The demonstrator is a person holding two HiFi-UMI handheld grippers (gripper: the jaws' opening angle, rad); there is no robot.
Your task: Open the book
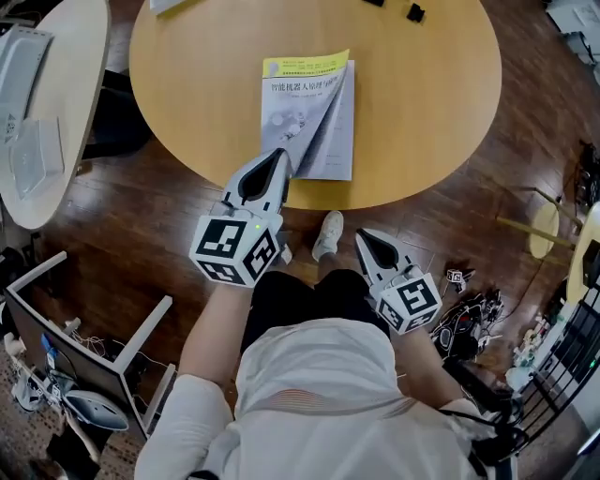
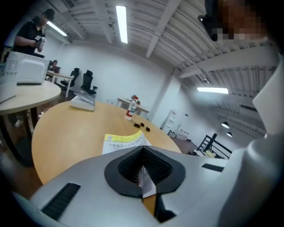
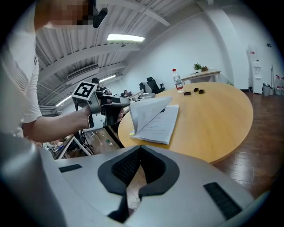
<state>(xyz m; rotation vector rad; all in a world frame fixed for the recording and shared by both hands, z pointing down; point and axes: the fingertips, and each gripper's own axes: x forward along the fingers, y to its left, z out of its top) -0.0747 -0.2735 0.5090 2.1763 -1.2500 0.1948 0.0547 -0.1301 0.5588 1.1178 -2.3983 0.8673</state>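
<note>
Now the left gripper (image 1: 280, 157) is clamping the book's (image 1: 330, 141) lifted near corner, spine lying leftward (right gripper (image 1: 365, 236), closed empty, hovering farther back).

Round wooden table (image 1: 187, 75), book (image 1: 328, 141) lying near its front edge, small black blocks (image 1: 414, 12) at far side

Bench (image 1: 187, 75) lies bare to both sides of the book (image 1: 336, 150), room for me to pass. Its raised cover (image 1: 300, 108) blocks crossing low; bottle (image 2: 129, 109) and black blocks (image 1: 415, 12) stand at the far edge.
</note>
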